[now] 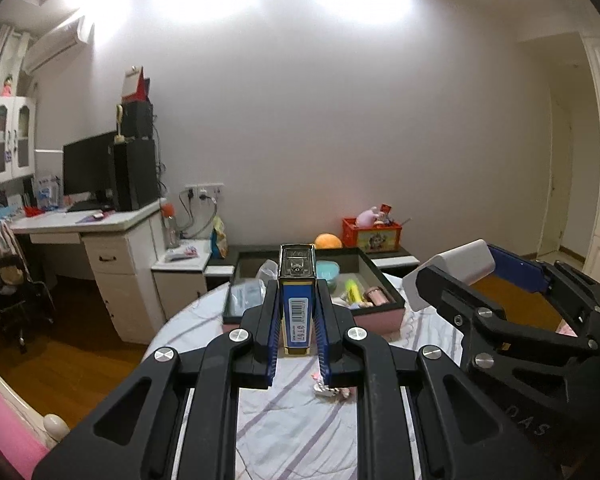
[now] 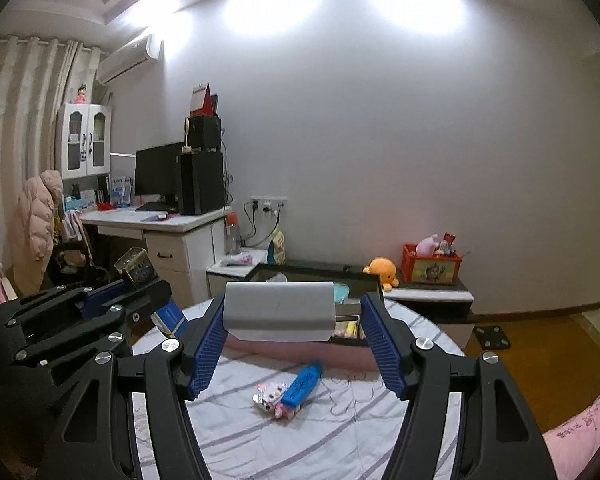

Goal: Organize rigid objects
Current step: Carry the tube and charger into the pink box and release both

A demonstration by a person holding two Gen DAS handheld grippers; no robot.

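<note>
The left gripper (image 1: 296, 316) clamps an upright blue-and-gold tin (image 1: 297, 304) — just before the black storage box (image 1: 384, 304), right gripper (image 1: 500, 280) beside.

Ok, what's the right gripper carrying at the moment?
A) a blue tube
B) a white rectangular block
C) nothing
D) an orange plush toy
B: the right gripper is shut on the white rectangular block, its blue pads pressed against both ends, while the blue tube lies on the bedsheet below.
</note>
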